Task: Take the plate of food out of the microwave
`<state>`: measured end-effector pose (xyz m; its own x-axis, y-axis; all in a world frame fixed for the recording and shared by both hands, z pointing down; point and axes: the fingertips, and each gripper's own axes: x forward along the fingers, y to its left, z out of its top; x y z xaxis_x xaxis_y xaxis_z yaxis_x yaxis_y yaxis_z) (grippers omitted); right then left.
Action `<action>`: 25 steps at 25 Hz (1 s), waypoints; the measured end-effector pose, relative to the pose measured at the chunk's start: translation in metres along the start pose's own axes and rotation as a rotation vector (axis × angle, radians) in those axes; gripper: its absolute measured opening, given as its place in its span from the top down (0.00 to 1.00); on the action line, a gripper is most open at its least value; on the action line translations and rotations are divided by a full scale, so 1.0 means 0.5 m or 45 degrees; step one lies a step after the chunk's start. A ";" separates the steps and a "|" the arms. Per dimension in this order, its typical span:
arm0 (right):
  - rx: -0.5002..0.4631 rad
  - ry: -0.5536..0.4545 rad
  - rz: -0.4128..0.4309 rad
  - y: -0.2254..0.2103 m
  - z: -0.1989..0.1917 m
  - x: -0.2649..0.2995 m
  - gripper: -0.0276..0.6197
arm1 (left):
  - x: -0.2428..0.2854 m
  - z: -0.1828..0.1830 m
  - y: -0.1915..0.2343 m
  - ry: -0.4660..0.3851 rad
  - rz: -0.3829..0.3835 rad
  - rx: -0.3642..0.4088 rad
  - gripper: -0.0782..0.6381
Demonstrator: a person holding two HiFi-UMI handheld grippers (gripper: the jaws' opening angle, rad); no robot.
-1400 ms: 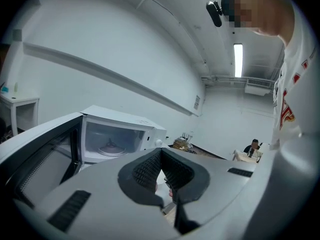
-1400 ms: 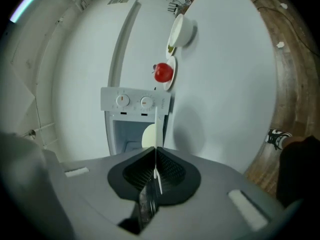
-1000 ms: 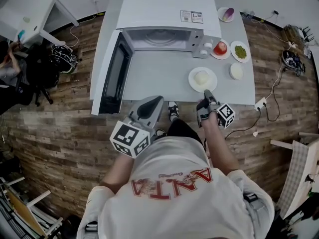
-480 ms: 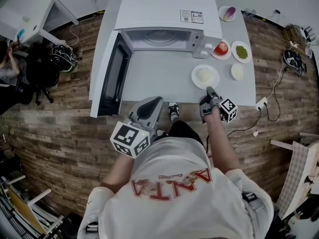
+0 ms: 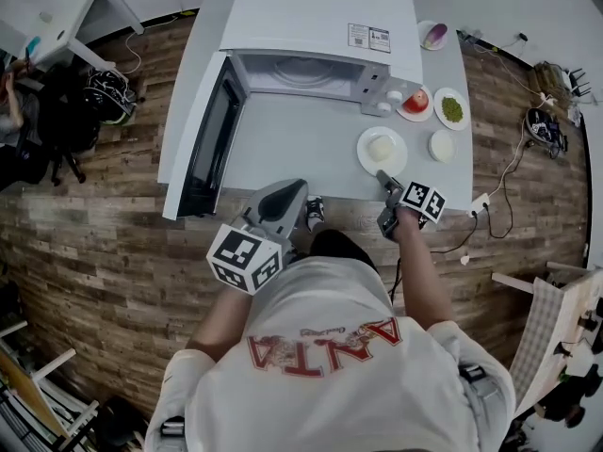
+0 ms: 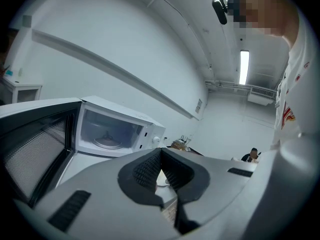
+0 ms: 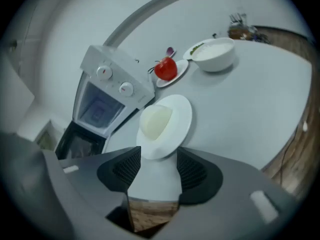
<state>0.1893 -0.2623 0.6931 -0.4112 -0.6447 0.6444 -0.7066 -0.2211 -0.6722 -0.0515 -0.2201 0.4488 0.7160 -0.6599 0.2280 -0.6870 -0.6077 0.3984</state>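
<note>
The white plate of food (image 5: 382, 150), with a pale dome on it, rests on the grey table (image 5: 292, 149) in front of the microwave (image 5: 320, 26). The microwave door (image 5: 212, 139) hangs open to the left, and only the glass turntable (image 6: 107, 143) shows inside. My right gripper (image 5: 383, 179) sits at the plate's near edge with its jaws opening. In the right gripper view the plate's (image 7: 165, 124) rim lies at the tips of my right gripper (image 7: 159, 168), clear of both pads. My left gripper (image 5: 283, 201) hovers shut and empty at the table's front edge; in the left gripper view my left gripper (image 6: 161, 171) points toward the microwave.
Right of the microwave stand a tomato on a small plate (image 5: 415, 101), a plate of green food (image 5: 452, 109), a white bowl (image 5: 441, 145) and a dish with a purple item (image 5: 433, 35). Cables and a plug (image 5: 480, 201) trail off the table's right side.
The right gripper has stayed at the plate's near edge, shifting only slightly. The plate has not moved on the table. The left gripper holds its place.
</note>
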 end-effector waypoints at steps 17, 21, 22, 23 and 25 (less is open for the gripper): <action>-0.703 -0.177 0.115 0.244 0.103 -0.098 0.95 | 0.003 0.103 0.048 -0.145 0.091 0.054 0.88; -0.773 -0.328 0.289 0.371 0.144 -0.150 0.95 | -0.006 0.140 0.053 -0.176 0.121 0.101 0.88; -0.793 -0.358 0.327 0.400 0.151 -0.164 0.95 | -0.008 0.149 0.052 -0.182 0.124 0.112 0.88; -0.815 -0.386 0.361 0.427 0.157 -0.178 0.95 | -0.009 0.158 0.050 -0.188 0.126 0.124 0.88; -0.852 -0.436 0.420 0.475 0.166 -0.204 0.95 | -0.012 0.173 0.044 -0.201 0.127 0.149 0.88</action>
<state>0.1111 -0.3098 0.4373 -0.5359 -0.8120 0.2314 -0.8185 0.4323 -0.3783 -0.0815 -0.2677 0.3794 0.6215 -0.7748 0.1154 -0.7698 -0.5768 0.2732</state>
